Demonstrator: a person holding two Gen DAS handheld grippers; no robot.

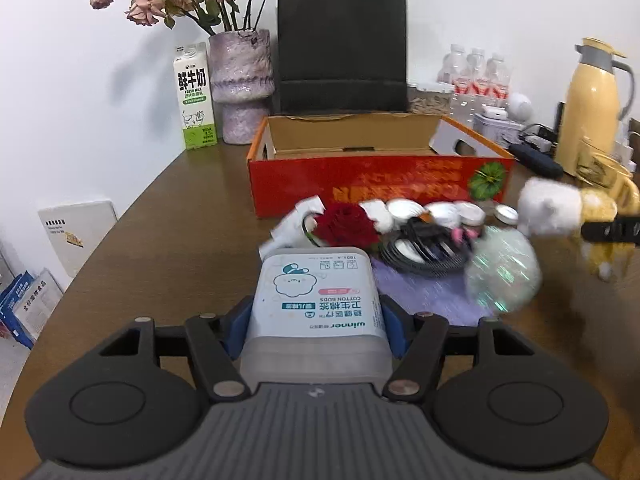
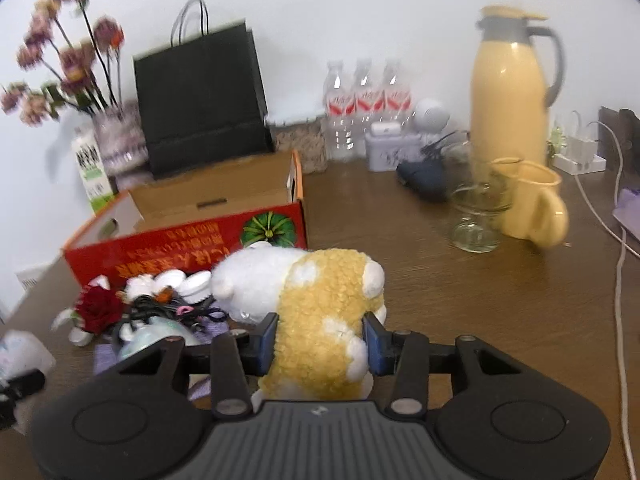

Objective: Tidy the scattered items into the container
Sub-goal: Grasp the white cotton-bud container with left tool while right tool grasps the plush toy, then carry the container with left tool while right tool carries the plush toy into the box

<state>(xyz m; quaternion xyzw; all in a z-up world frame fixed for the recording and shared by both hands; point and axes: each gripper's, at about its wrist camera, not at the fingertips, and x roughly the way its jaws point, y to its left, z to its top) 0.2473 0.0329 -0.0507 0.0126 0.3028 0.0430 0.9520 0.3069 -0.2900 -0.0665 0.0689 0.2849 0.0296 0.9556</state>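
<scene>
Left gripper (image 1: 316,330) clamps a cotton-bud box (image 1: 315,300); right gripper (image 2: 320,344) squeezes a plush toy (image 2: 316,320), both short of the open red box (image 1: 376,176).

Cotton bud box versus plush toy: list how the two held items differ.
The cotton bud box is a rigid, translucent container with a printed label; the plush toy is soft, fuzzy, yellow and white. The box sits in the left hand-held gripper, the toy in the right hand-held gripper. Both are clamped, not yet in the red carton.
</scene>
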